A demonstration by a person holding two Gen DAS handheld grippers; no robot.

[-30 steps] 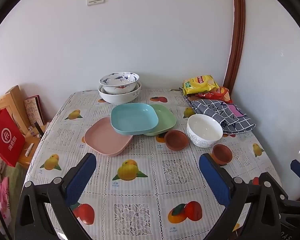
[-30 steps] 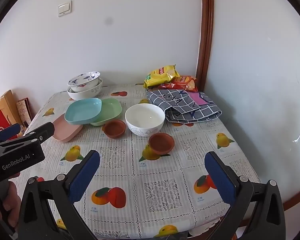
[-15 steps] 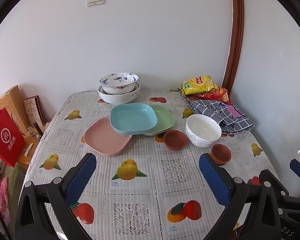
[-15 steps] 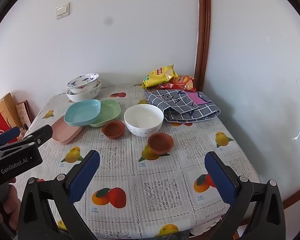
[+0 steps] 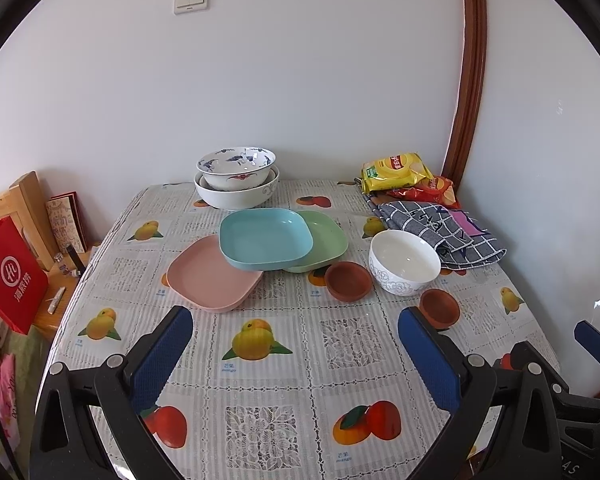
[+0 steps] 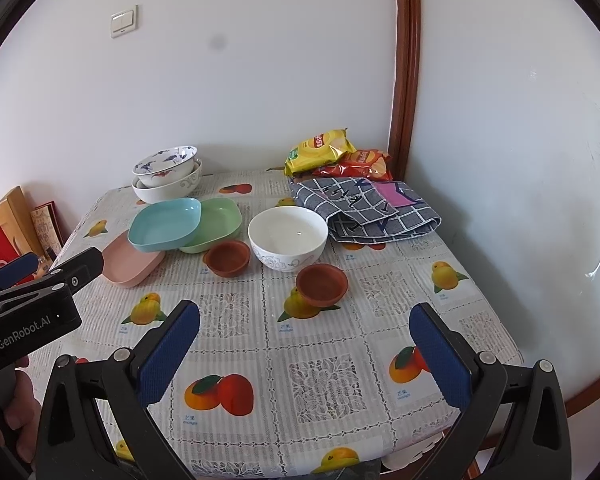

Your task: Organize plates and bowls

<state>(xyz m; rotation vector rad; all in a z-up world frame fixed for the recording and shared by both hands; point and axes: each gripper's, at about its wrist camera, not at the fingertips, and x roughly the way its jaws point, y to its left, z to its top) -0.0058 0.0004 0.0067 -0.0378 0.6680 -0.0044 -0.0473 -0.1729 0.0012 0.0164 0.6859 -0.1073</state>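
Note:
On the fruit-print table (image 5: 284, 392) a blue plate (image 5: 265, 238) rests tilted over a pink plate (image 5: 210, 274) and a green plate (image 5: 326, 240). A white bowl (image 5: 404, 261) stands to their right, with one brown dish (image 5: 348, 281) on its left and another brown dish (image 5: 439, 307) in front of it. Two patterned bowls (image 5: 237, 178) sit nested at the back. My left gripper (image 5: 294, 350) hangs open over the near table, holding nothing. My right gripper (image 6: 304, 346) is open too, near the front edge, short of the closer brown dish (image 6: 322, 284) and the white bowl (image 6: 287, 237).
Snack bags (image 5: 396, 170) and a folded checked cloth (image 5: 440, 226) lie at the back right by the wall. A red bag (image 5: 10, 276) and wooden items (image 5: 24, 204) stand left of the table. The left gripper's body (image 6: 32, 304) and a hand show at the right view's left edge.
Both views have shifted only slightly; the dishes sit a touch lower and nearer in frame. No dish has moved and both grippers stay open.

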